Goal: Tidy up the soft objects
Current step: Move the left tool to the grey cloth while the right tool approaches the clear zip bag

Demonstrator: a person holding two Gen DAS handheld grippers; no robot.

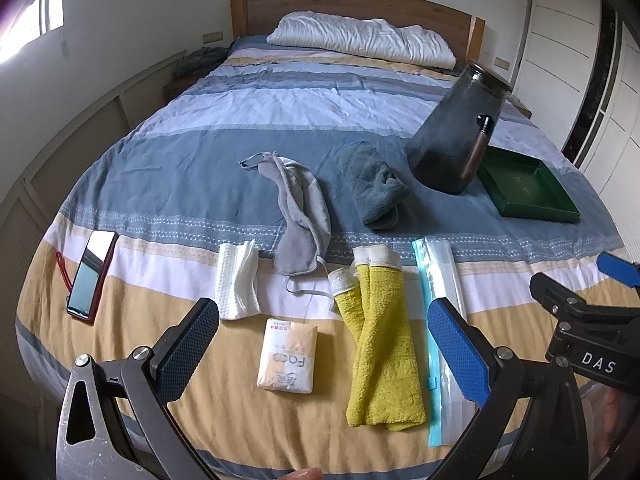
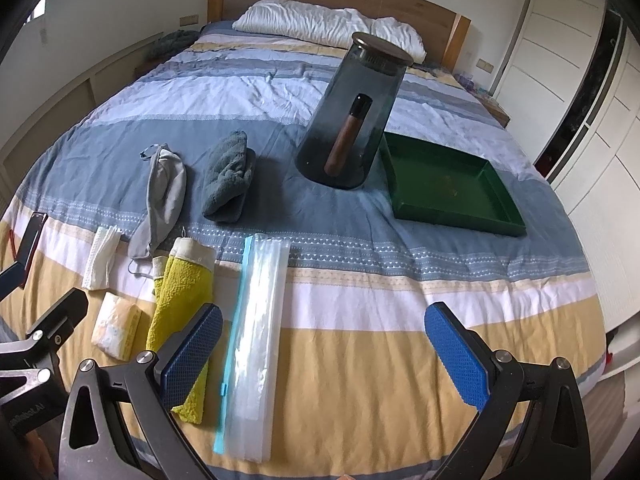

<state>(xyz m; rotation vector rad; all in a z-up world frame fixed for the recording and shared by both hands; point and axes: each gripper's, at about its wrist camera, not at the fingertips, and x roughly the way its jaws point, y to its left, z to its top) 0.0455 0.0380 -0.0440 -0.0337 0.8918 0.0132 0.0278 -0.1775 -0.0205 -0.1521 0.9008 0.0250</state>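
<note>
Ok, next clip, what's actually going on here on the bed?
A person holds two tongs over a striped bed, and neither has picked anything up yet. The left tongs hang open above a tissue pack and a yellow towel. The right tongs are open near a clear zip bag. A grey eye mask, a blue-grey towel, a dark jar and a green tray lie untouched farther back.

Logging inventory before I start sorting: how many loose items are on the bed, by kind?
Cloth items: 4 (yellow towel, grey-blue towel, grey eye mask, white folded cloth)
Tissue pack: 1
Zip bag: 1
Glass jar: 1
Green tray: 1
Phone: 1
Total: 9
</note>
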